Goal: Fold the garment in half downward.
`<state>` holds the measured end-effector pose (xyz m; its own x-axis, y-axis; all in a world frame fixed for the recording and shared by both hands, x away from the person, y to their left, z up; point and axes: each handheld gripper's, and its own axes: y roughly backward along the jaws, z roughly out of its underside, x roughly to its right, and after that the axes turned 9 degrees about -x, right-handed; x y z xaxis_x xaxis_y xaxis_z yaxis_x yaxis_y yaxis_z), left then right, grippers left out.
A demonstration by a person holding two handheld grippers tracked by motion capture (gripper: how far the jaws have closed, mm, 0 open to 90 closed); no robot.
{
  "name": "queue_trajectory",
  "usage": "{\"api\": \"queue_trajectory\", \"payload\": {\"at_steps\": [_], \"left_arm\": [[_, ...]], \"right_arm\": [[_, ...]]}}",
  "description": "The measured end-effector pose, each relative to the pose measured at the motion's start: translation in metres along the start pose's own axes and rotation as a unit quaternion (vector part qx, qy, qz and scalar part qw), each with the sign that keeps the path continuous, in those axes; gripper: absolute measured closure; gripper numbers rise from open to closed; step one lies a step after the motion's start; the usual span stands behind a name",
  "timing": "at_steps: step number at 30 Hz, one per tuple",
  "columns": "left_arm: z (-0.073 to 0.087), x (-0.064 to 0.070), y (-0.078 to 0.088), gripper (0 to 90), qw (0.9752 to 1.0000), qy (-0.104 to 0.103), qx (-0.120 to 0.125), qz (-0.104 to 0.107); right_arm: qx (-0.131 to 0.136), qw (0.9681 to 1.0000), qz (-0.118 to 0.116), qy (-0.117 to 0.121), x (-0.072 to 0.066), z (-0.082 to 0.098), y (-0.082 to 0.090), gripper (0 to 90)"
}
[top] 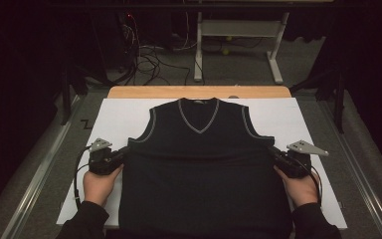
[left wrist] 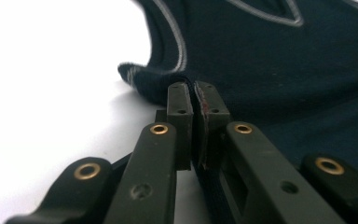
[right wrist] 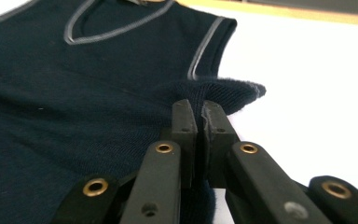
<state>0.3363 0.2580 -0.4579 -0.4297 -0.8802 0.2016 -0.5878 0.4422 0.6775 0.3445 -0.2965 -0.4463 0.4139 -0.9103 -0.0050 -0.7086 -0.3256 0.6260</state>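
A dark navy sleeveless V-neck vest with grey trim lies flat on a white sheet, neck toward the far edge. My left gripper is shut on the vest's left side edge just below the armhole; in the left gripper view the pads pinch a fold of the vest. At the opposite side my right gripper is shut on the right edge below the other armhole. In the right gripper view the ribbed fabric of the vest bunches between the pads.
The white sheet covers a wooden table whose far edge shows beyond the collar. Grey floor lies around it. A white desk frame and cables stand farther back. Dark curtains close both sides.
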Motion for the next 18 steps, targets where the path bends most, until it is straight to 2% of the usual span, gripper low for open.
{"api": "queue_trajectory", "payload": {"at_steps": [2,3,5,8,11,14,18], "left_arm": [[0.002,0.001,0.003,81.9,1.0,-0.001,0.003,0.003],[0.006,0.003,0.01,81.9,0.9999,0.002,0.006,0.013],[0.01,0.004,0.016,81.9,0.9996,0.006,0.006,0.026],[0.016,0.005,0.023,81.9,0.9995,0.003,0.005,0.032],[0.023,0.009,0.033,81.9,0.9993,-0.008,0.002,0.037],[0.03,0.013,0.042,81.8,0.999,-0.008,0.002,0.043],[0.039,0.023,0.052,81.7,0.9987,-0.022,-0.002,0.045]], "right_arm": [[0.007,0.9999,0.0,0.007,-0.003,0.003,0.007,85.9],[0.011,0.9999,-0.001,0.009,-0.004,0.005,0.01,85.9],[0.019,0.9998,-0.006,0.009,-0.005,0.009,0.018,85.9],[0.03,0.9994,-0.017,0.001,-0.004,0.016,0.028,85.9],[0.03,0.9992,-0.026,0.003,-0.004,0.025,0.036,85.9],[0.029,0.9992,-0.029,0.004,-0.005,0.031,0.04,85.9],[0.024,0.999,-0.027,0.026,-0.008,0.04,0.051,85.8]]}}
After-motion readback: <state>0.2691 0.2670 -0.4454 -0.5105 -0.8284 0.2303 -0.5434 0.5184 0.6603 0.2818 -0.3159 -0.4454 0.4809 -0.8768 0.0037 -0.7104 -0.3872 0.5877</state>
